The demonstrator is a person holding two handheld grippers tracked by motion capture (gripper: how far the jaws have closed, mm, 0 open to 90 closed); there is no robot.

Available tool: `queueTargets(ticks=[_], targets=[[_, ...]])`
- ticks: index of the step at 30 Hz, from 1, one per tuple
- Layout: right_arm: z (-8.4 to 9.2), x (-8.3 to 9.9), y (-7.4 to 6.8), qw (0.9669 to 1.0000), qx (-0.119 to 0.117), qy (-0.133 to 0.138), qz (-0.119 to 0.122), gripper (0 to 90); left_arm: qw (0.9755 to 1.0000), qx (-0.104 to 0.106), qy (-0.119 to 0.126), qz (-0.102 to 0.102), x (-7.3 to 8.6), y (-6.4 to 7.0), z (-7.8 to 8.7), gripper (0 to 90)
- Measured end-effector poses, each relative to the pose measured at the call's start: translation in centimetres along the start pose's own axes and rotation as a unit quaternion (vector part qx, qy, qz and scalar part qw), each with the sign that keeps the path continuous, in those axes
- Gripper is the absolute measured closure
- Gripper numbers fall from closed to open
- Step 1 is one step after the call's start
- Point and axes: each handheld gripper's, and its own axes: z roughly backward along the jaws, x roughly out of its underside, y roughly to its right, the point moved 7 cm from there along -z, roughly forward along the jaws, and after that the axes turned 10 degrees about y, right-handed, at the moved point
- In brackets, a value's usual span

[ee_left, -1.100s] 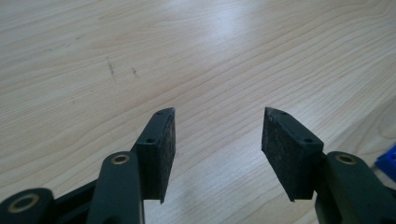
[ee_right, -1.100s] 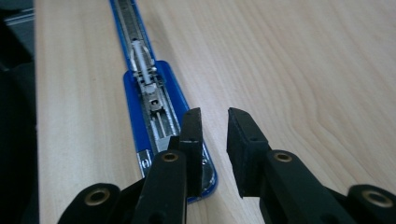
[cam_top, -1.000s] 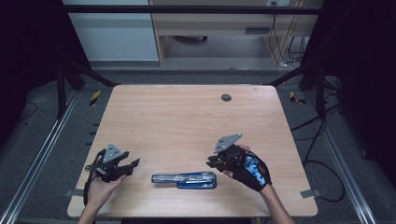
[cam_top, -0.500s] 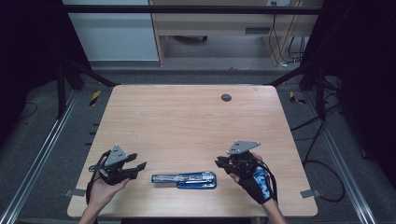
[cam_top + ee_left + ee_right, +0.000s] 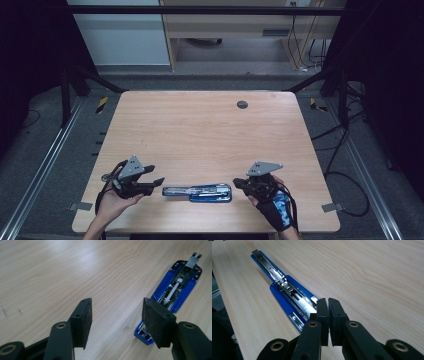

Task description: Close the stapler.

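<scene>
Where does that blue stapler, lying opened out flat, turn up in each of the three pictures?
High view: the blue stapler lies near the table's front edge, between the two grippers.
Left gripper view: it runs from upper right down behind the right-hand jaw.
Right gripper view: it stretches from upper left to the shut jaws.
Shared landmark: the light wooden table.

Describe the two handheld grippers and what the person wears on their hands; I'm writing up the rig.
Both the left gripper and the right gripper are black, each topped by a grey three-cornered plate, with a black cable trailing off. Their fingers are flat black blocks with rough dark pads and brass-coloured pivot rivets. The right hand wears a black-and-blue glove; the left hand is bare.
</scene>
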Motion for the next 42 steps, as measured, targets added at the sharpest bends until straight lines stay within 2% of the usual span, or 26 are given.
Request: queueTargets(ticks=[9, 19, 26, 27, 39, 42], targets=[[0.2, 0.9, -0.7, 1.0, -0.005, 0.003, -0.002, 90.0, 0.9984, 0.048, -0.018, -0.024, 0.0, 0.8, 0.0, 40.7], [0.2, 1.4, -1.9, 0.9997, -0.024, 0.003, -0.003, 90.0, 0.9954, 0.081, -0.028, -0.042, 0.0, 1.9, -0.3, 39.9], [-0.3, 1.8, -2.3, 0.9994, -0.035, -0.004, -0.006, 90.0, 0.9897, 0.107, -0.063, -0.07, 0.7, 2.7, -0.7, 39.4], [-0.3, 1.9, -2.4, 0.9993, -0.035, -0.006, -0.005, 90.0, 0.9879, 0.111, -0.073, -0.08, 0.8, 2.6, -0.8, 39.4], [-1.0, 2.3, -2.7, 0.9992, -0.038, -0.013, -0.004, 90.0, 0.9798, 0.128, -0.117, -0.1, 1.9, 2.9, -2.3, 42.0], [-1.0, 2.4, -2.7, 0.9993, -0.035, -0.013, -0.006, 90.0, 0.9788, 0.129, -0.122, -0.101, 2.1, 2.9, -2.6, 43.3]])
